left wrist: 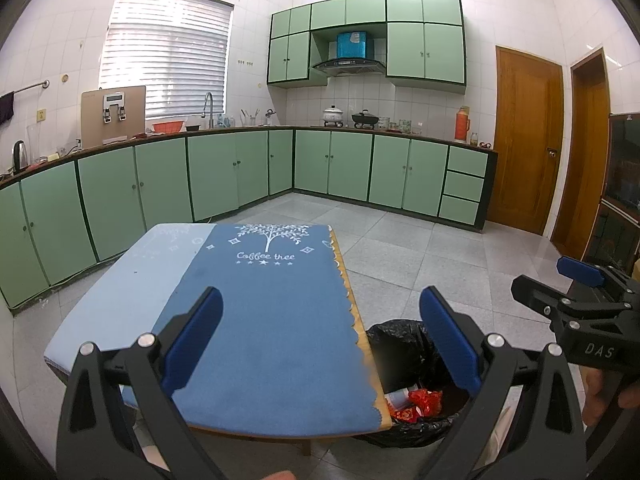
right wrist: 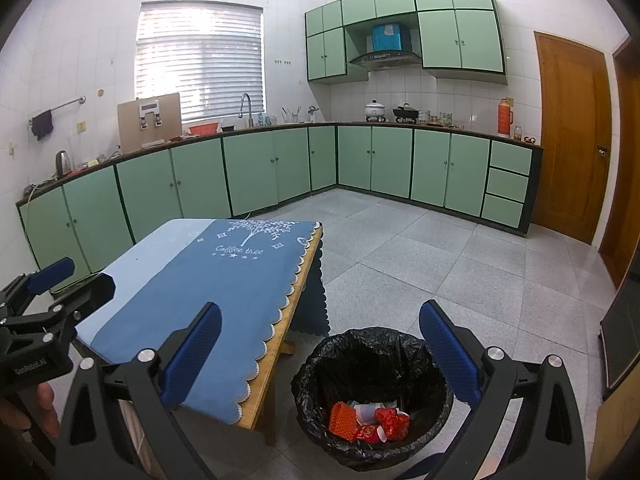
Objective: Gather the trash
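Trash (right wrist: 370, 424) sits inside black-lined round bin (right wrist: 316, 364) beside blue-clothed bench (right wrist: 224, 292).
Crumpled red wrappers, light and soft: pinch any fold; both tools (left wrist: 320, 344) (right wrist: 320, 356) spread, empty.

Pale green wooden cabinets (right wrist: 248, 168) line white tiled walls (right wrist: 80, 40); bright slatted window blind (right wrist: 200, 64) far left, grey speckled floor tiles (right wrist: 460, 272), brown wooden door (right wrist: 572, 136) right.

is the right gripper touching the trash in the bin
Apart. The right wrist view shows the right gripper open and empty above the bin, the trash lying loose at its bottom.
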Demonstrator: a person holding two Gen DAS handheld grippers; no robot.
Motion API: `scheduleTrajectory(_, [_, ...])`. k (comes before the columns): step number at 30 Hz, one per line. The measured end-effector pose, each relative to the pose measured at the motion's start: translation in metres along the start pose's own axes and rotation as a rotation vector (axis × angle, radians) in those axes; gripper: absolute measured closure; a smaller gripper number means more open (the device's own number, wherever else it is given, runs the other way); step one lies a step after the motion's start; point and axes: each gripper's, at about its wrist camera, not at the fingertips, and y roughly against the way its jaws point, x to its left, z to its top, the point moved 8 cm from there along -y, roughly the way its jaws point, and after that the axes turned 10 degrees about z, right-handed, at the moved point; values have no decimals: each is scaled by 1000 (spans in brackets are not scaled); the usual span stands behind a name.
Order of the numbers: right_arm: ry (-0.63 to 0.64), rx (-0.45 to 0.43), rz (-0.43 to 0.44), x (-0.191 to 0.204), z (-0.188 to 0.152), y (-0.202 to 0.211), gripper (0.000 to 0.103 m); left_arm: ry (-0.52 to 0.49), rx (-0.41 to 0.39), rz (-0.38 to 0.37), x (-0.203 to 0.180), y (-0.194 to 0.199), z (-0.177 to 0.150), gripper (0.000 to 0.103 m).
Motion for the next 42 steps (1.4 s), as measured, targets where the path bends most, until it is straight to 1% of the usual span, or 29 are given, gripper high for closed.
scheduleTrajectory(24, [3,7,-3,-1,-1,0,6,2,1,3,1,-1,-1,7])
scheduleTrajectory(30, [4,7,-4,-1,-1,-1,6,-2,0,13,0,-2,-1,7])
scheduleTrajectory(42, [12,10,-15,-5,-4,-3,6,7,-4,6,2,-2,-3,7])
